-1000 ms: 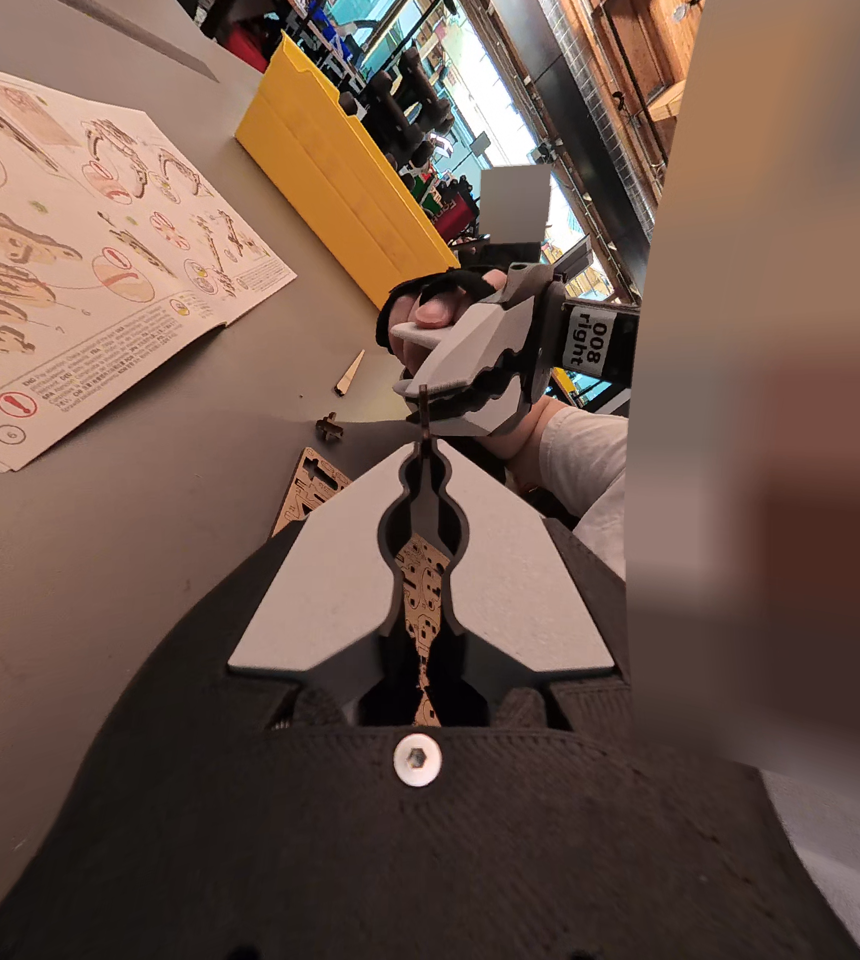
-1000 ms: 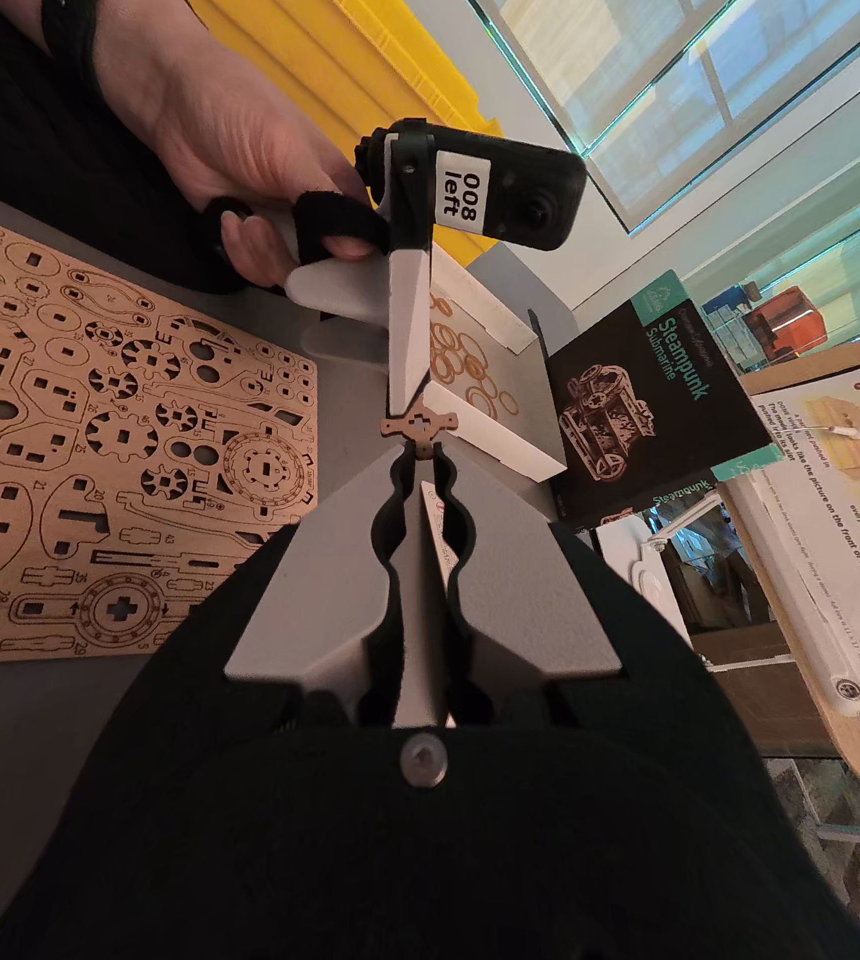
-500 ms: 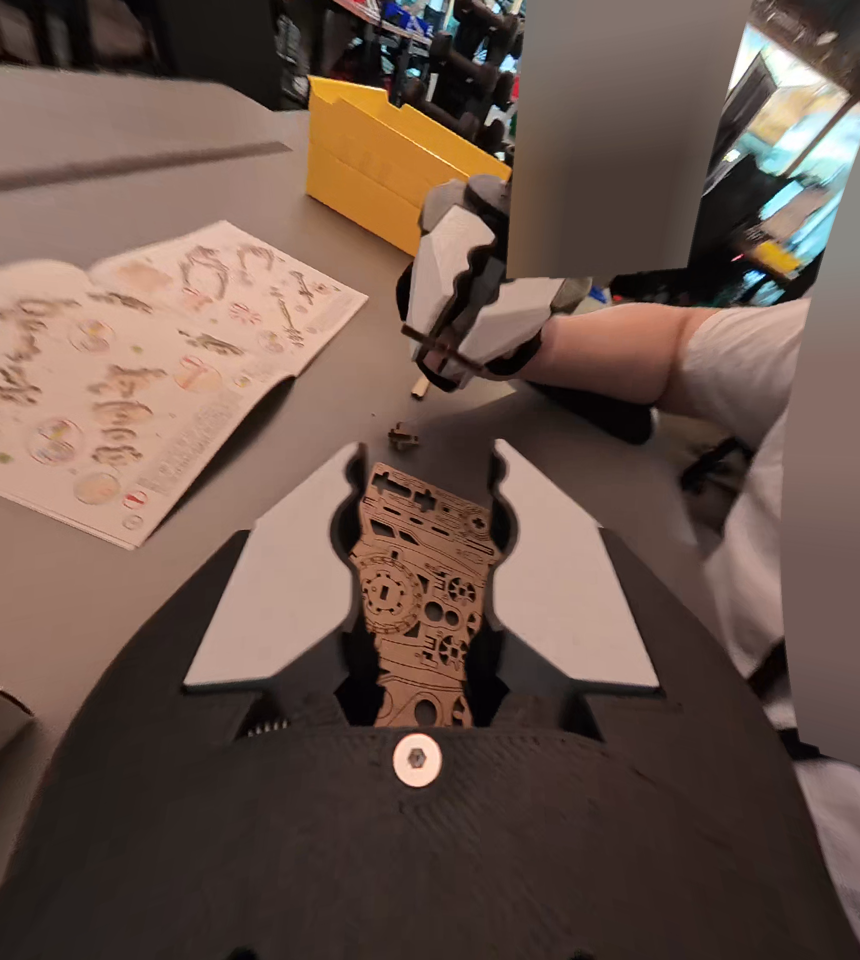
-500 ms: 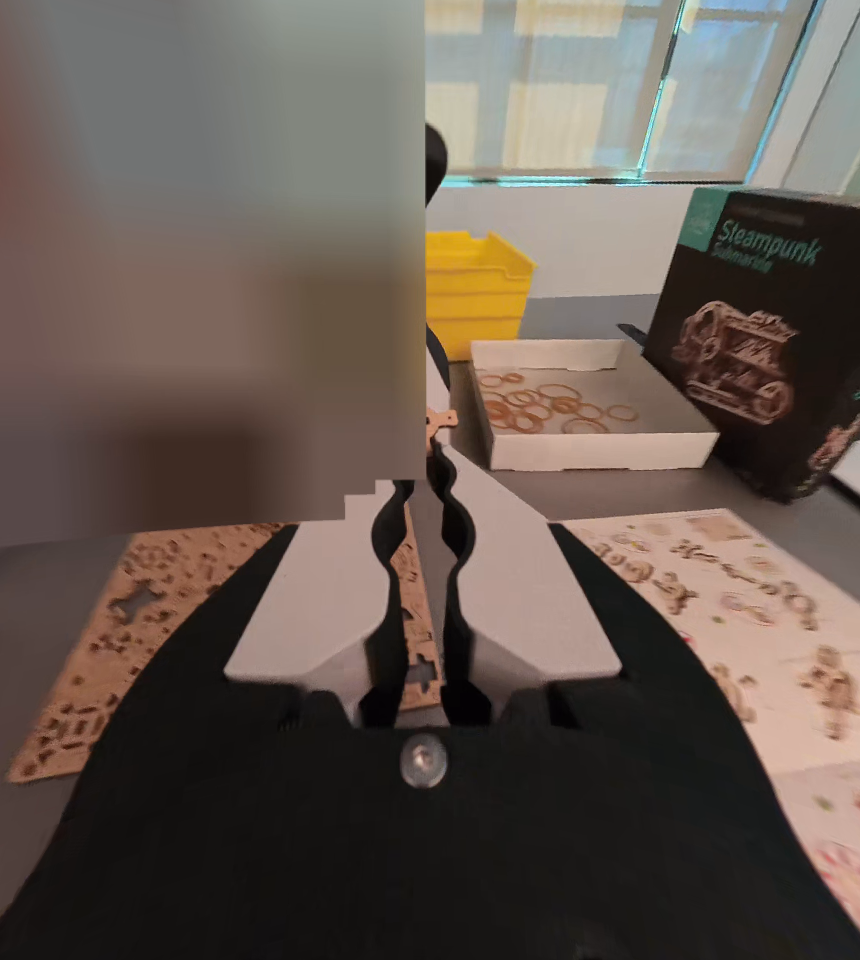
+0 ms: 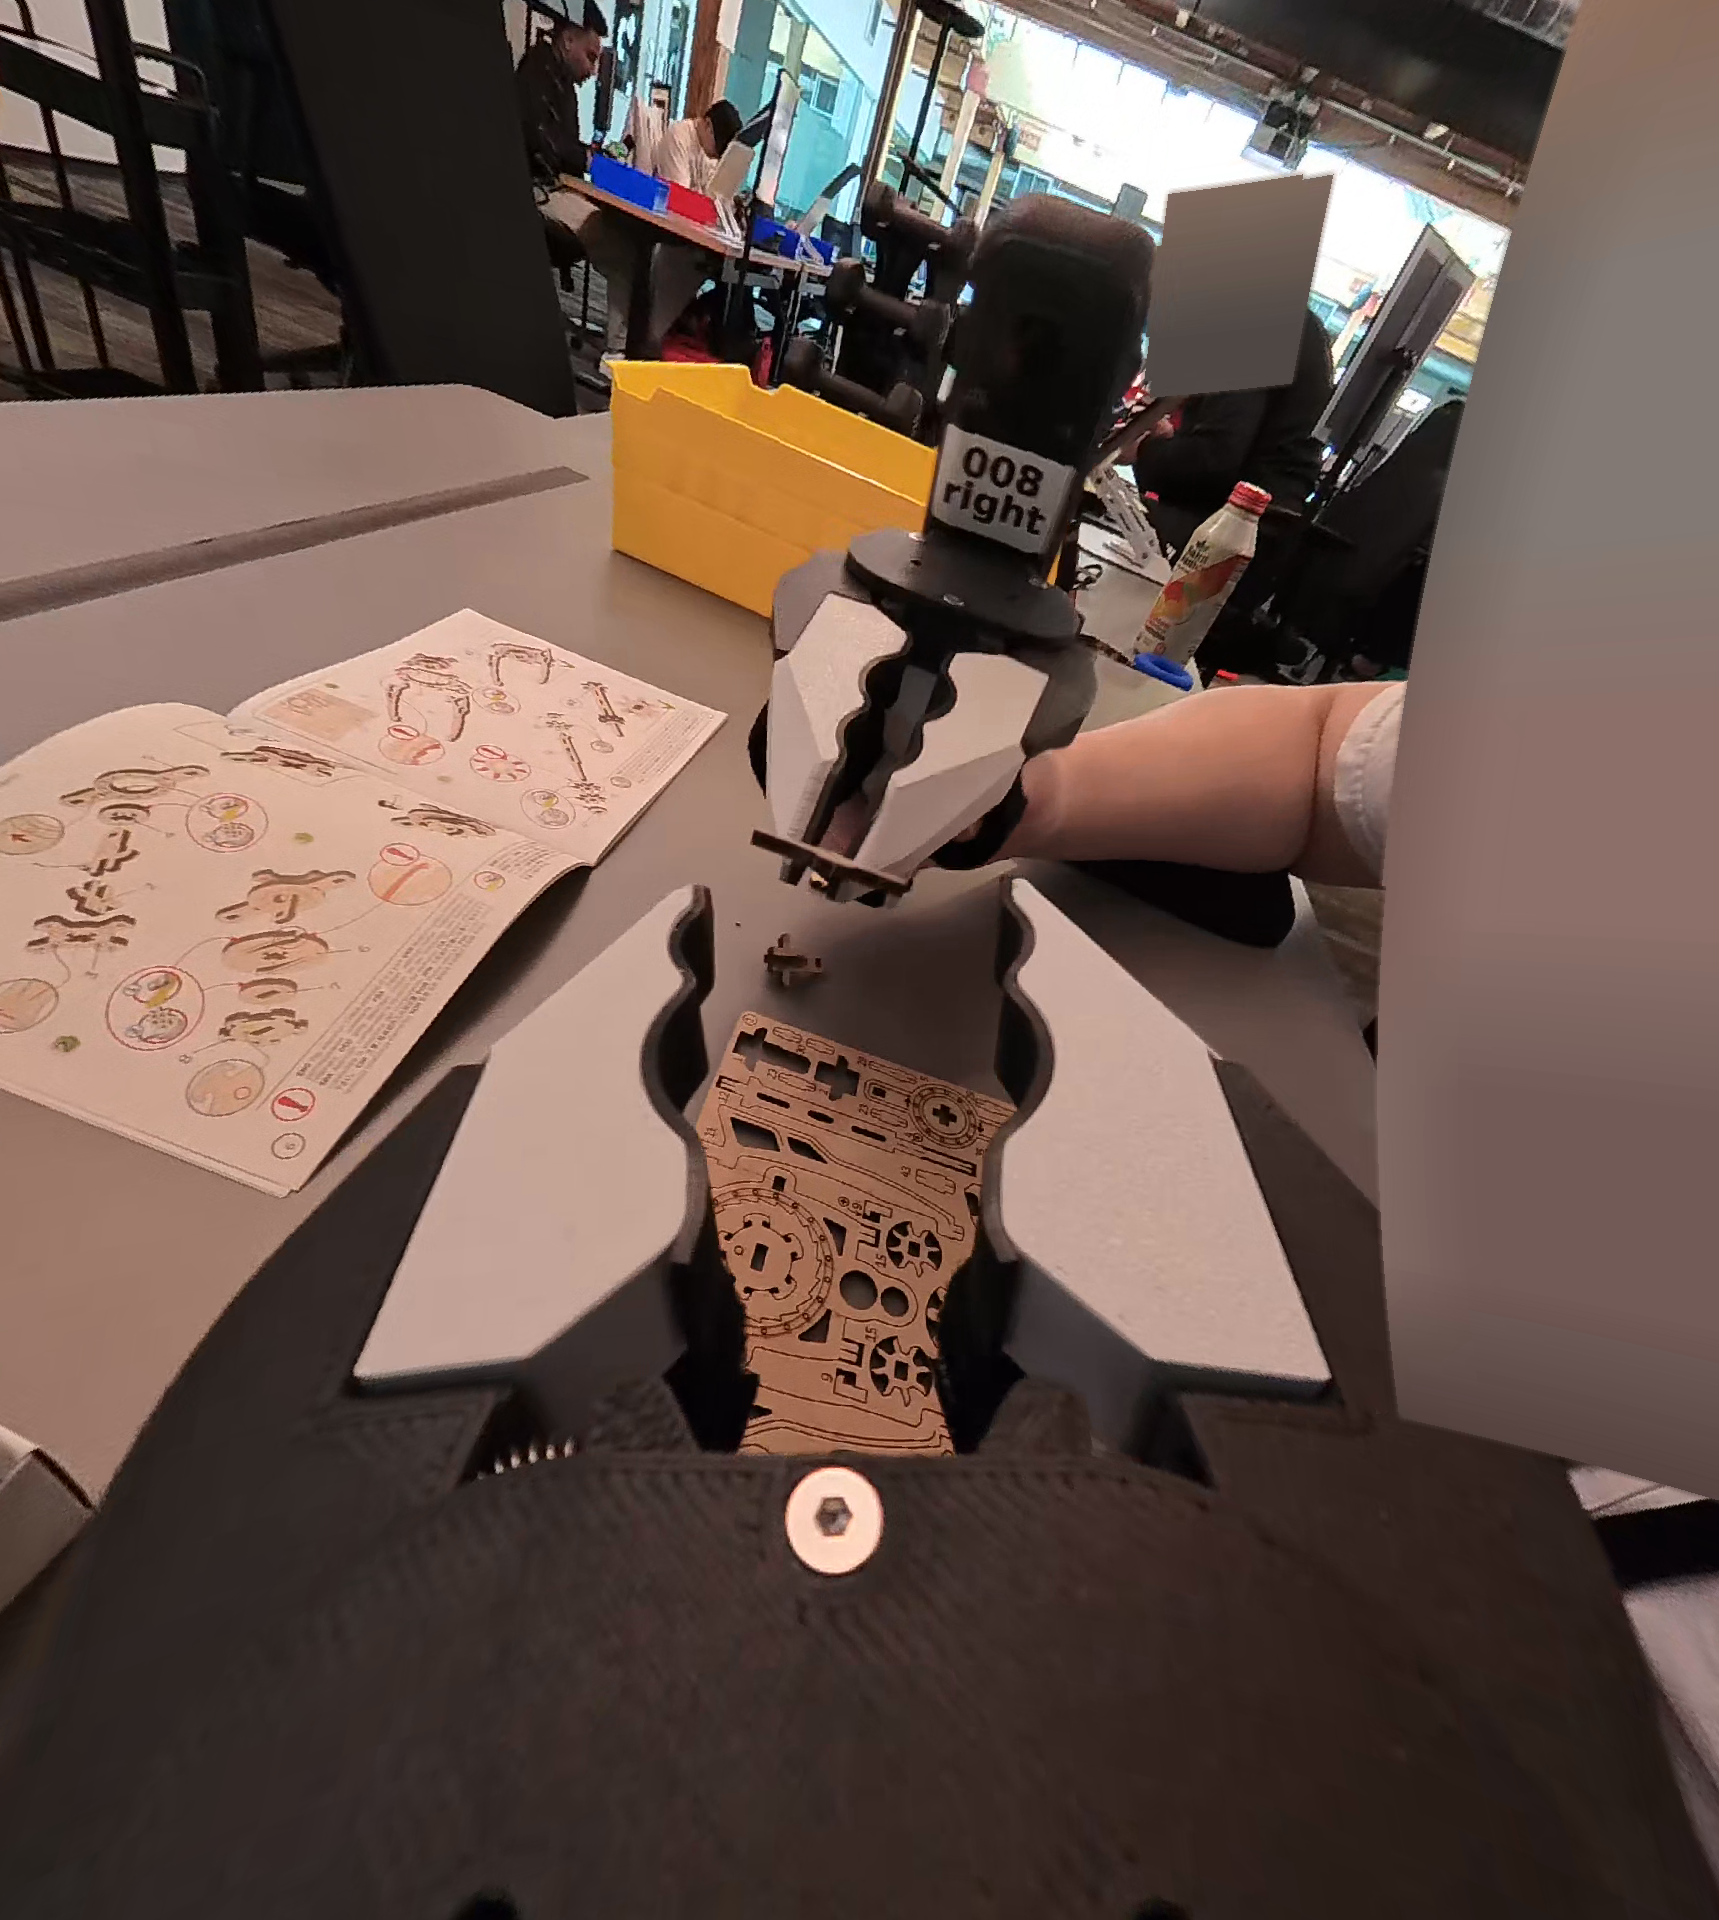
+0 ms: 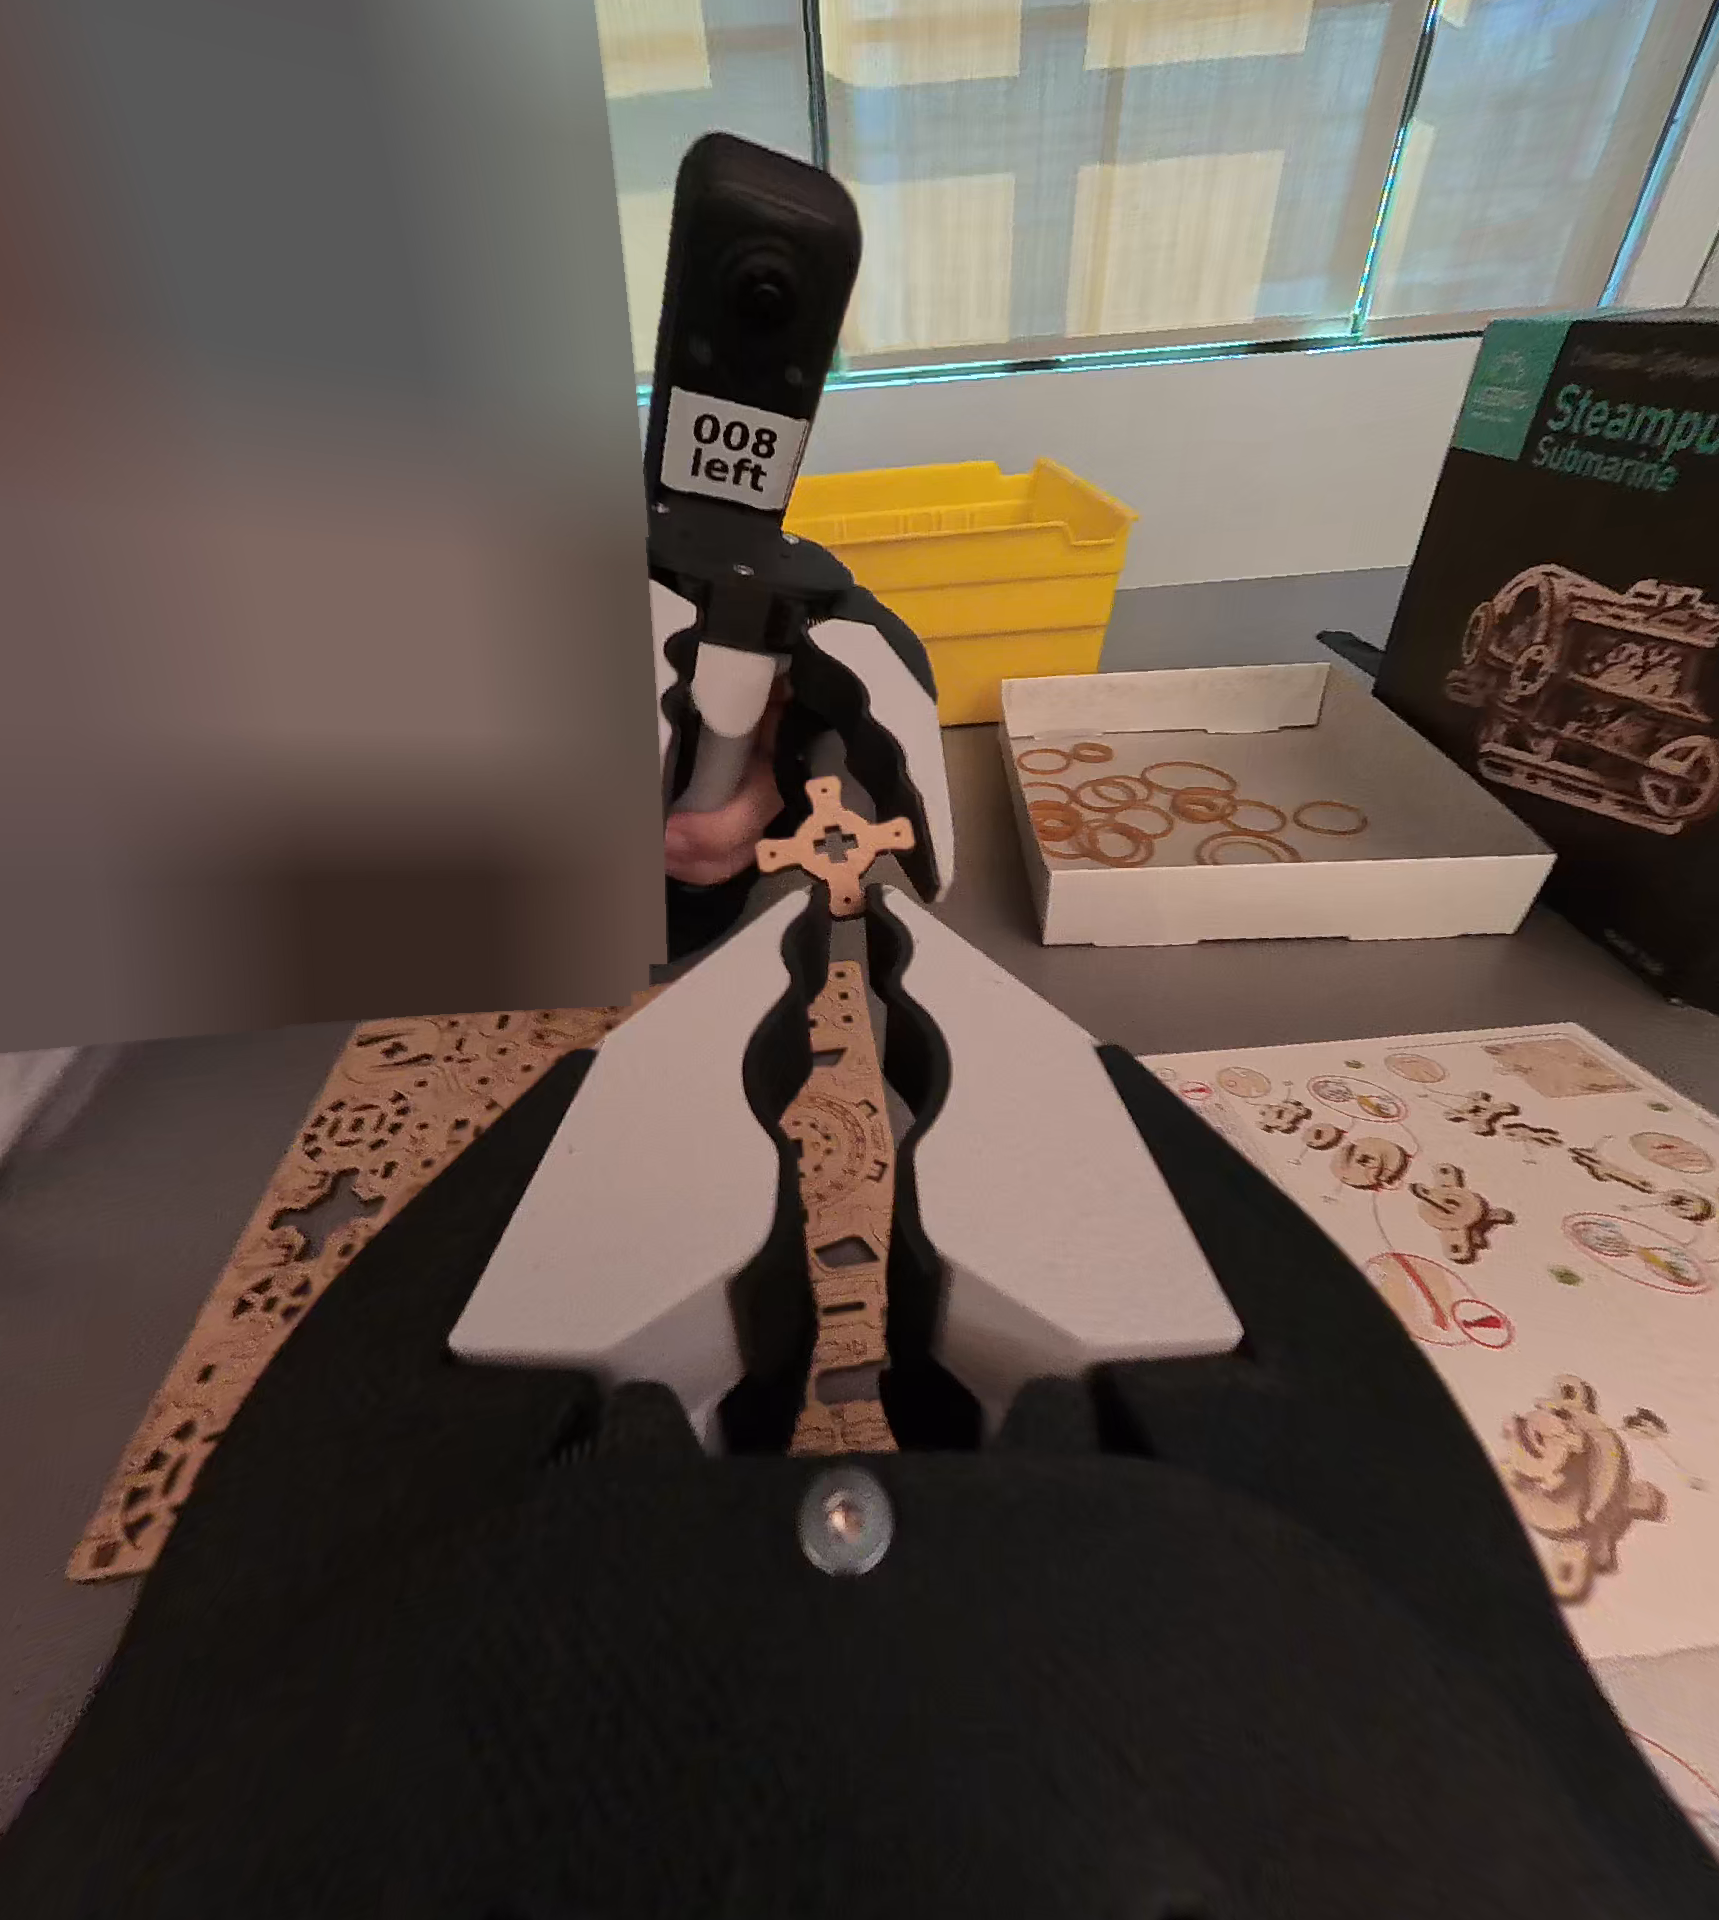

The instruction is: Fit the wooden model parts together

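Observation:
My right gripper [image 6: 842, 906] is shut on a small cross-shaped wooden part [image 6: 834, 844] and holds it by one arm above the table. In the left wrist view the right gripper [image 5: 839, 883] hangs tips-down with the part [image 5: 824, 864] lying flat in its tips. My left gripper [image 5: 852, 902] is open and empty, a short way in front of the part. A tiny wooden piece [image 5: 793, 958] lies on the table between them. A laser-cut wooden sheet [image 5: 855, 1195] lies under the left gripper and also shows in the right wrist view [image 6: 335, 1174].
An open instruction booklet [image 5: 263, 883] lies left of the sheet. A yellow bin [image 5: 751, 488] stands behind. A white tray [image 6: 1281, 904] of rubber bands and a black kit box [image 6: 1613, 644] stand at the back right. A bottle [image 5: 1203, 566] stands beyond the person's forearm. My two grippers' fingertips are within a few centimetres of each other. The tiny wooden piece [image 5: 793, 958] is about equally far from each gripper, around 12 cm.
My left gripper was shut at the cross part held by the right gripper; it has opened and drawn back. Both grippers have swung level over the table.

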`<state>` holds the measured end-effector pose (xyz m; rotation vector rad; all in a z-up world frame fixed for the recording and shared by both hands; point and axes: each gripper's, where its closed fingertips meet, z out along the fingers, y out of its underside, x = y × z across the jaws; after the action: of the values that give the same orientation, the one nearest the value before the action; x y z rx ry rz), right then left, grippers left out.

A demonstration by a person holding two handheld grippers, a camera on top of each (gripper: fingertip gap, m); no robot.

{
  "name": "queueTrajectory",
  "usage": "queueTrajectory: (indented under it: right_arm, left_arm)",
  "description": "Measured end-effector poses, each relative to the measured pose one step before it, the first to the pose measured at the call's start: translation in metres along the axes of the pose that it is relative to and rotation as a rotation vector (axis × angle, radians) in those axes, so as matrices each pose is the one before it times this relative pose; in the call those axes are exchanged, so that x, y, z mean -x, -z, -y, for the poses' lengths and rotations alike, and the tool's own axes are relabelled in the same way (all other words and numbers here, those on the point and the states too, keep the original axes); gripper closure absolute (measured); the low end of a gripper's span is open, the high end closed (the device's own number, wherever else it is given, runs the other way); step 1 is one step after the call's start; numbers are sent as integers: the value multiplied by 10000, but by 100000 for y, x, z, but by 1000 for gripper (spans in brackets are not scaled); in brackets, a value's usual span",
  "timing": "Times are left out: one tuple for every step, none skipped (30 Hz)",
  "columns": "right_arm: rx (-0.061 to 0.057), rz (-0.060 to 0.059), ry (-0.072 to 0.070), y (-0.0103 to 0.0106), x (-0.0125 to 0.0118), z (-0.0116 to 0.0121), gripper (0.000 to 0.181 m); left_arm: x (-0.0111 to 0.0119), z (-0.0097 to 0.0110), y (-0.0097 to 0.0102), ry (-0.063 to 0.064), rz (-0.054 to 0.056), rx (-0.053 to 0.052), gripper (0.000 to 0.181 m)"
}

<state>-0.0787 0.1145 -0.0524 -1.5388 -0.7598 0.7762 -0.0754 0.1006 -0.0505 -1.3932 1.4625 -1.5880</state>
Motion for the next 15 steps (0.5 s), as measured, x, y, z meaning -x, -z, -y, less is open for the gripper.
queueTrajectory:
  right_arm:
    - [157,-125,269,21,-95,-211,176]
    - [142,-110,250,8,-68,-171,176]
    - [74,-88,212,5,-16,-86,176]
    - [77,-48,194,-11,42,-83,176]
    - [113,-41,180,-35,61,-131,176]
    - [78,-52,156,-43,39,-100,176]
    - [26,0,106,-38,104,-34,176]
    - [51,66,30,-53,161,-90,176]
    - [52,73,-28,-48,134,-99,176]
    - [25,57,-56,-13,90,-83,176]
    - [20,44,-65,20,63,-82,176]
    - [27,45,-60,57,65,-78,176]
    - [52,40,-47,78,57,-122,176]
    - [85,3,-28,97,7,-177,176]
    - [95,-68,23,97,-86,-187,176]
  left_arm:
    - [84,23,62,42,22,-13,130]
    - [142,14,59,14,72,-4,131]
    - [130,7,48,-15,67,-4,133]
    - [64,-5,17,-23,38,8,133]
    - [25,-51,-13,-24,20,36,134]
    - [10,-81,-42,-38,13,51,135]
    - [3,-93,-44,-42,19,56,135]
    - [-3,-87,-44,-30,5,49,135]
    - [-60,-36,-35,-11,-39,30,135]
    - [-77,-47,-33,14,-56,27,134]
    - [-44,-49,-33,11,-34,29,134]
    - [3,-63,-31,-14,-6,46,133]
    - [43,-101,-35,-29,32,79,132]
    - [51,-106,-41,-48,41,80,131]
    - [2,-112,-47,-64,27,78,131]
